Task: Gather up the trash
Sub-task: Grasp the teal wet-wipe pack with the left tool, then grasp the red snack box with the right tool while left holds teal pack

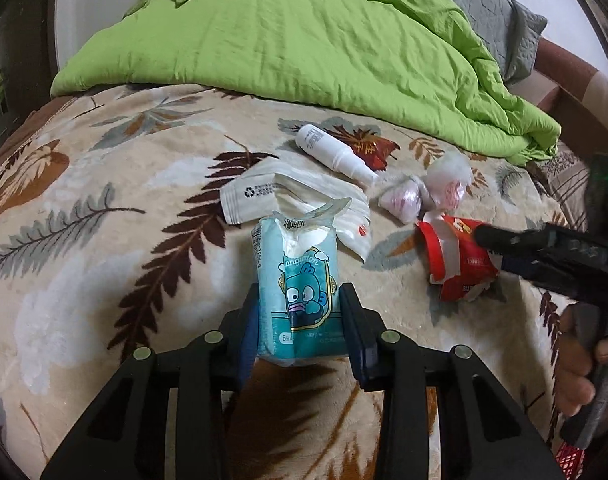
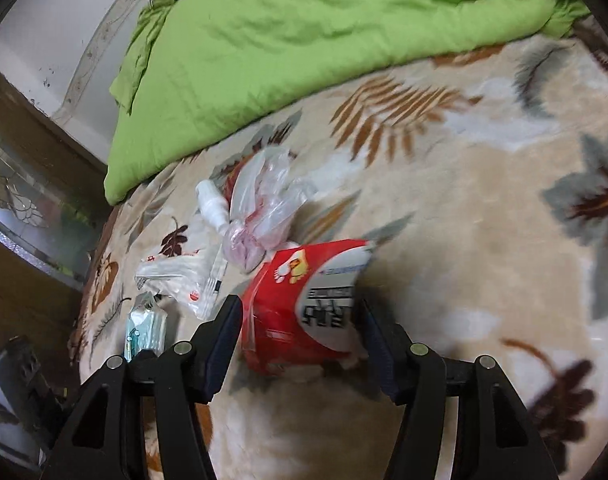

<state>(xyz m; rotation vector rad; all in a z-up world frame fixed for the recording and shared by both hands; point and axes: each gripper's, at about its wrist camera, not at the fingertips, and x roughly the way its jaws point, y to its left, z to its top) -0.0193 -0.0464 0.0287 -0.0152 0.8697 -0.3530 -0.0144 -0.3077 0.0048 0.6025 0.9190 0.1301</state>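
Early stage. Left tool (image 1: 300, 312) clamped on teal tissue pack (image 1: 298, 280), still on bed blanket (image 1: 104, 200). Right tool (image 2: 300, 320) unclenched, straddling red wrapper (image 2: 304, 304). White spray bottle (image 1: 335, 154), clear bags (image 1: 427, 190), white pouch (image 1: 296, 196) left; bin unseen.
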